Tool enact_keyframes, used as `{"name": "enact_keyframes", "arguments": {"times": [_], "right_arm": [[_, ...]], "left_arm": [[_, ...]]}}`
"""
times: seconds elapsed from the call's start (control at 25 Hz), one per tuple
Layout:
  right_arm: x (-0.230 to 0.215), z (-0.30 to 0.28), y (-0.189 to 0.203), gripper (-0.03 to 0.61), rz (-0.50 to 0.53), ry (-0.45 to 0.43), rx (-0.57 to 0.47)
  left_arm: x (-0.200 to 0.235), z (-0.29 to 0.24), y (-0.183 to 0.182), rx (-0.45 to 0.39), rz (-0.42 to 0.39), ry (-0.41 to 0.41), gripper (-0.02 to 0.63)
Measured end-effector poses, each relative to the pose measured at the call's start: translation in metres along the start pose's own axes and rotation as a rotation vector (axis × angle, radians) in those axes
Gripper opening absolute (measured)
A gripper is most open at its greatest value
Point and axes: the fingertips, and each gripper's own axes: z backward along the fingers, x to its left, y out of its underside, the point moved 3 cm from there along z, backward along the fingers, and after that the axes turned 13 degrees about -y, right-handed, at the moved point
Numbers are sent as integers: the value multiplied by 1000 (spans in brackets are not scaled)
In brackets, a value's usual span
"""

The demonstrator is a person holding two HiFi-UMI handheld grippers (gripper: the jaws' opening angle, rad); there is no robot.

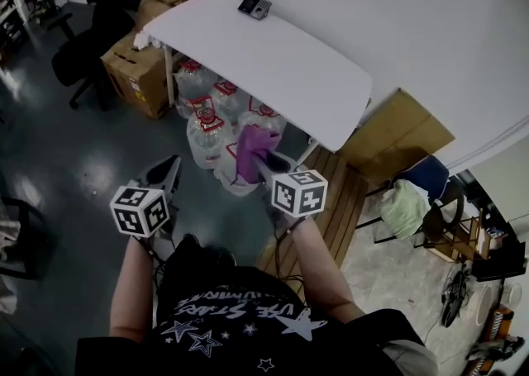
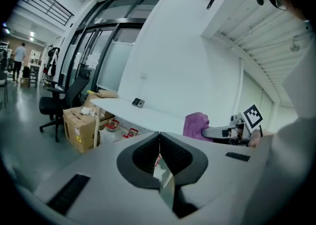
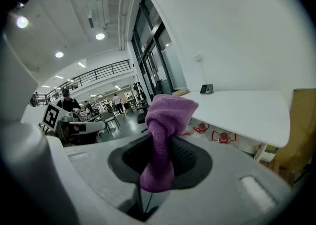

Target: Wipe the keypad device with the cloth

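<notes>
The keypad device point(image 1: 254, 6) is a small dark box at the far end of the white table point(image 1: 273, 60); it also shows as the device point(image 2: 138, 102) in the left gripper view and the device point(image 3: 206, 89) in the right gripper view. My right gripper point(image 1: 258, 158) is held well short of the table, shut on a purple cloth point(image 1: 252, 151) that stands up bunched from its jaws, the cloth point(image 3: 163, 135). My left gripper point(image 1: 163, 174) hangs over the floor to the left, its jaws shut with nothing between them. The cloth point(image 2: 196, 124) is visible from there too.
Several large water bottles point(image 1: 211, 114) stand under the table. Cardboard boxes point(image 1: 136, 77) and a black office chair point(image 1: 83, 56) are to the left. A wooden pallet point(image 1: 331, 201), a flat cardboard sheet point(image 1: 397, 139) and a blue chair point(image 1: 417, 192) lie right.
</notes>
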Motion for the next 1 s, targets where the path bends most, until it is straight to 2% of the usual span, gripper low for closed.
{"name": "enact_keyframes", "arguments": {"times": [0.44, 1.0], "right_arm": [[-12, -55, -16, 92, -6, 14, 28], [-32, -179, -61, 92, -45, 91, 17]], "left_arm": [[46, -36, -16, 7, 19, 11, 8], [163, -121, -70, 38, 25, 66, 8]]}}
